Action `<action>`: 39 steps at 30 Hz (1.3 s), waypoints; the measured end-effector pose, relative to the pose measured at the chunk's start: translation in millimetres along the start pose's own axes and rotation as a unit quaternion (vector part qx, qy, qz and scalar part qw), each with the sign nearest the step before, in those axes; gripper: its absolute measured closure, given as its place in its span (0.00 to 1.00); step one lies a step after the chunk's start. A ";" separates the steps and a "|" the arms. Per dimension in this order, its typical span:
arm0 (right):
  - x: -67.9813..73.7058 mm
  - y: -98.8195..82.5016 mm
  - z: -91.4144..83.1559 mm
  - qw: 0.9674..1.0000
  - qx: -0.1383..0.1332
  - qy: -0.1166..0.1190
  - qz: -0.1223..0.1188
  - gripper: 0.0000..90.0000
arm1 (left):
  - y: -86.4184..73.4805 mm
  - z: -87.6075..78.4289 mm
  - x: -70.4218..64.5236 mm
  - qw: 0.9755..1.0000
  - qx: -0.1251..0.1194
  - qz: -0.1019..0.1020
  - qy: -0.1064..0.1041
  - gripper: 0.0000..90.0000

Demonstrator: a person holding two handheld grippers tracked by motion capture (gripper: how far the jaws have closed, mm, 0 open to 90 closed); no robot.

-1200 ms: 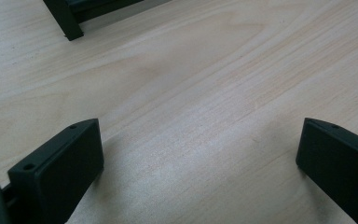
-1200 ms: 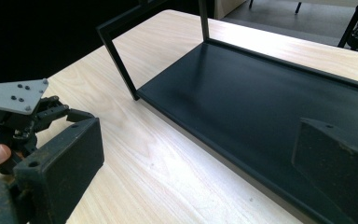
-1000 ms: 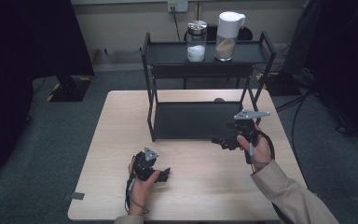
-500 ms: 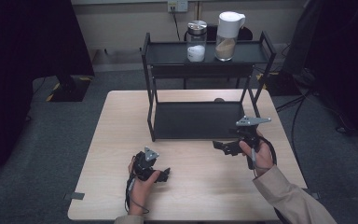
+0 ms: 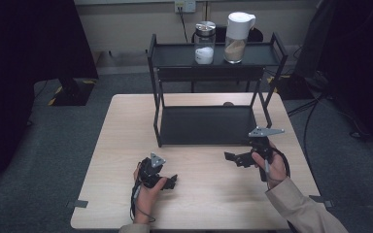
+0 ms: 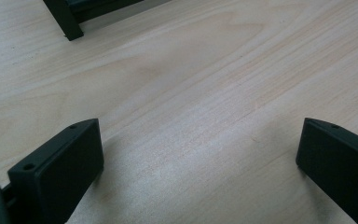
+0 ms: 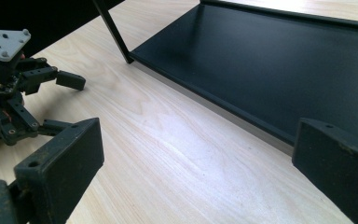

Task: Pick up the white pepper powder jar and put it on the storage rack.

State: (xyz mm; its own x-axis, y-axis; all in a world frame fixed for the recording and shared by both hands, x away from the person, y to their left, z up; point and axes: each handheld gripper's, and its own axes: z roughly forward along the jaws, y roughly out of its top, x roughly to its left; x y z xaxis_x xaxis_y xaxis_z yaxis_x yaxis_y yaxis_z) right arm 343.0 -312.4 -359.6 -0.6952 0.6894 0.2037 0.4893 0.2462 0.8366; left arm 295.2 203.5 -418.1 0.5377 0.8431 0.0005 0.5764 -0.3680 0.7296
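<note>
A person's left gripper (image 5: 171, 181) is resting low on the pale wooden surface (image 5: 204, 194) near its front edge, its fingers (image 6: 60, 168) spread wide and gripping nothing. Farther right, the right gripper (image 5: 234, 158) is hovering just in front of the black two-tier rack (image 5: 209, 126), fingers (image 7: 60, 172) likewise wide apart and empty, pointing toward the left gripper. Beyond them, a glass jar of white powder (image 5: 204, 42) and a white-lidded jar of tan grains (image 5: 236, 38) are standing side by side on the rack's top shelf.
</note>
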 end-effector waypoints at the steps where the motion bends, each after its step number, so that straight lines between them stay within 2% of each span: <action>1: 0.0 -0.5 -0.2 1.000 0.001 0.000 -0.001 0.01 | 0.0 0.0 0.0 1.000 0.000 0.000 0.000 0.00; 24: 0.1 -19.2 -2.2 1.000 0.008 0.002 -0.002 0.01 | 0.0 0.0 0.0 1.000 0.000 0.000 0.000 0.00; 39: -2.1 -36.8 -2.7 1.000 0.022 0.001 -0.002 0.01 | 0.0 0.0 0.0 1.000 0.000 0.000 0.000 0.00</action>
State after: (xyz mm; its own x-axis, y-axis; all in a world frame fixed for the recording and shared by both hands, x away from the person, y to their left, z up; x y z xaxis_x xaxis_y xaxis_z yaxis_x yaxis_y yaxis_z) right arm 325.0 -324.7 -389.5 -0.6976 0.6876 0.2015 0.5096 0.2785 0.8141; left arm 295.2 203.5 -418.0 0.5379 0.8430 0.0008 0.5764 -0.3685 0.7294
